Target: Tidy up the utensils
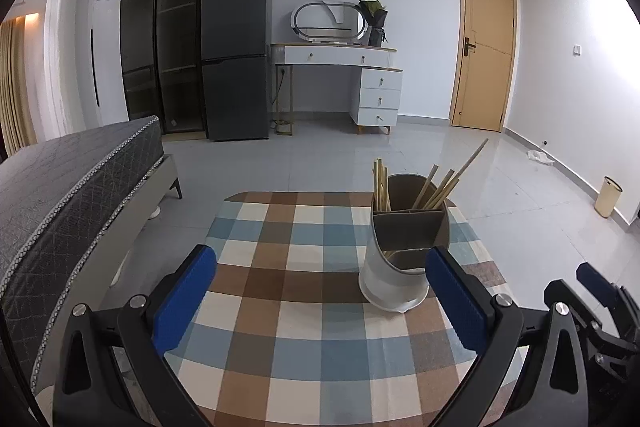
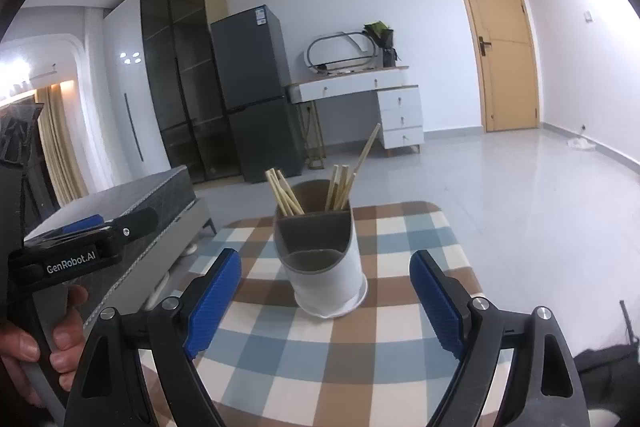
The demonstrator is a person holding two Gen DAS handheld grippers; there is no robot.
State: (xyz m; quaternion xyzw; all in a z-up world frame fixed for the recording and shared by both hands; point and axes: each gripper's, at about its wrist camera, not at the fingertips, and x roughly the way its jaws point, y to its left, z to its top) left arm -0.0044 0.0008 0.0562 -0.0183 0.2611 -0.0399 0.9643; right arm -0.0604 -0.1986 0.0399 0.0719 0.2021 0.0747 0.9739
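Note:
A white utensil holder (image 1: 394, 281) with brown inner dividers stands on a checkered tablecloth (image 1: 280, 307). Several wooden chopsticks (image 1: 436, 183) stand in its two back compartments; its front compartment looks empty. My left gripper (image 1: 320, 291) is open and empty, with the holder just inside its right finger. In the right wrist view the holder (image 2: 328, 275) and chopsticks (image 2: 338, 187) sit ahead, between the fingers of my open, empty right gripper (image 2: 326, 299). The left gripper (image 2: 72, 247) shows at the left there; the right gripper (image 1: 600, 291) shows at the lower right in the left wrist view.
The small table (image 2: 420, 223) stands on a tiled floor. A bed (image 1: 60, 187) lies close on the left. A dark fridge (image 1: 236, 47), a white desk (image 1: 344, 67) and a wooden door (image 1: 484, 47) stand at the far wall. A bin (image 1: 608, 195) stands at the right wall.

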